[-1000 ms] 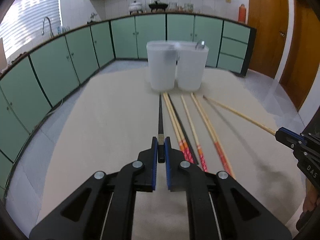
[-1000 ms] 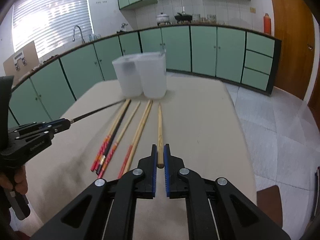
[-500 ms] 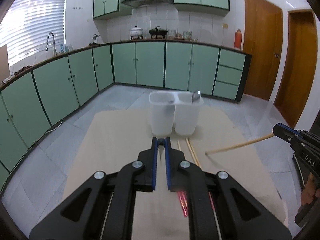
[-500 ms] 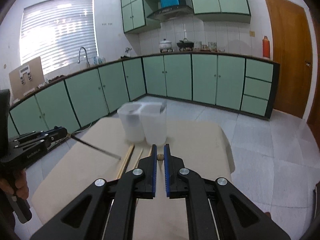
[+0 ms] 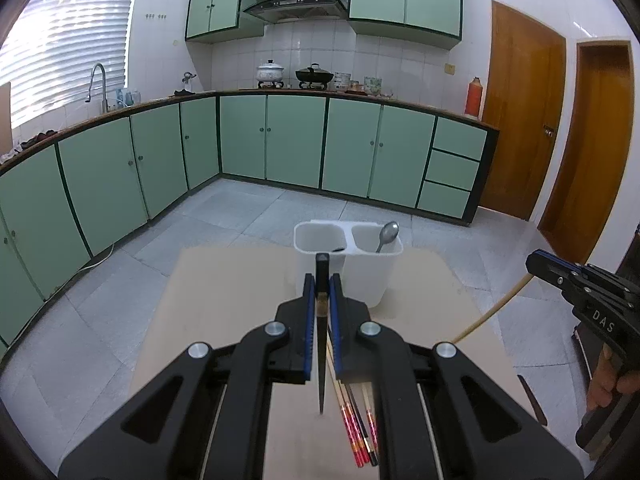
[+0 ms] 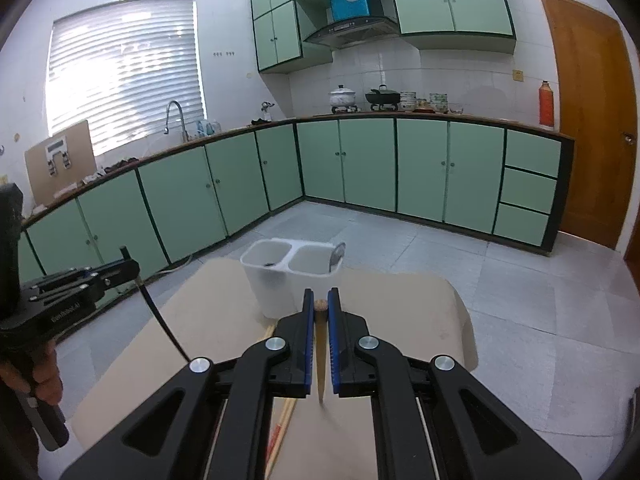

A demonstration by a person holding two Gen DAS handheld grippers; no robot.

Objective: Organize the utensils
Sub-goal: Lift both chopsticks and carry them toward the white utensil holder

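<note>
Left wrist: left tool [image 5: 322, 286] clamped on black chopstick [image 5: 321, 356], tip hanging down above desk [image 5: 224, 280]. Right tool [image 6: 321, 300] clamped on wooden chopstick [image 6: 320, 305]. White two-compartment holder [image 5: 372, 280] ahead, spoon [image 5: 387, 236] in right compartment. Remaining chopsticks [image 5: 356, 428] lie on desk.

Home kitchen: green cabinets [image 6: 420, 168], range hood [image 6: 352, 32], sink tap [image 6: 176, 120], pots [image 5: 272, 72] on stove

"DAS" on right gripper [image 5: 534, 266]
</note>
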